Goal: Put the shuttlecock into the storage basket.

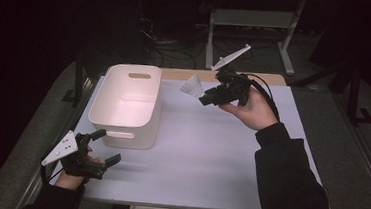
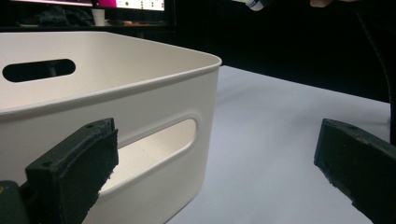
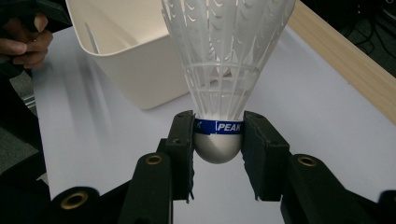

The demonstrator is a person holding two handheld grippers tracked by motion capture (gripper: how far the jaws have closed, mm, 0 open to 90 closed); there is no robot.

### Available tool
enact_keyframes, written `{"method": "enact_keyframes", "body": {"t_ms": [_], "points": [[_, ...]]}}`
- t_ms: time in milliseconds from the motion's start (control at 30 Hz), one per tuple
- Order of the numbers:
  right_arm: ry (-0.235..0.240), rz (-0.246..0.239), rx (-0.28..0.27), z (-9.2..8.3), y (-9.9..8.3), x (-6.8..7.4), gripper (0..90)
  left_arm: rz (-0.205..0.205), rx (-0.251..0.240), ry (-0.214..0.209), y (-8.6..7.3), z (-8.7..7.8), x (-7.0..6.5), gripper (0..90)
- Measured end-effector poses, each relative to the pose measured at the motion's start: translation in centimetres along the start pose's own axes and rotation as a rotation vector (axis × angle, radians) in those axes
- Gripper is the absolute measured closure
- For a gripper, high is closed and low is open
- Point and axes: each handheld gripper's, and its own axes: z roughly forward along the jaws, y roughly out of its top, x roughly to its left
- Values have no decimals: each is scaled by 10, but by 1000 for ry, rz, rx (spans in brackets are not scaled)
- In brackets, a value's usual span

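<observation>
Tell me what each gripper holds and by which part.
The right gripper holds a white shuttlecock by its rounded cork base, jaws on either side. The left gripper holds nothing.

Shuttlecock (image 3: 224, 70) white plastic skirt; bin (image 1: 123, 104) smooth matt plastic.

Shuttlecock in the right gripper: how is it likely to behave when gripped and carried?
The shuttlecock is probably very light: its skirt is thin open mesh. The right gripper clamps only the rounded cork, which looks smooth, so it might twist or slip. Set on the table, it would likely tip and roll.
</observation>
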Motion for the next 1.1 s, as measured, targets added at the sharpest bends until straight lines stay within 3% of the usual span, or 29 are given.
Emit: {"method": "enact_keyframes", "body": {"t_ms": [1100], "points": [[57, -62, -12, 29, 39, 20, 639, 0, -2, 0, 0, 0, 0, 0]]}}
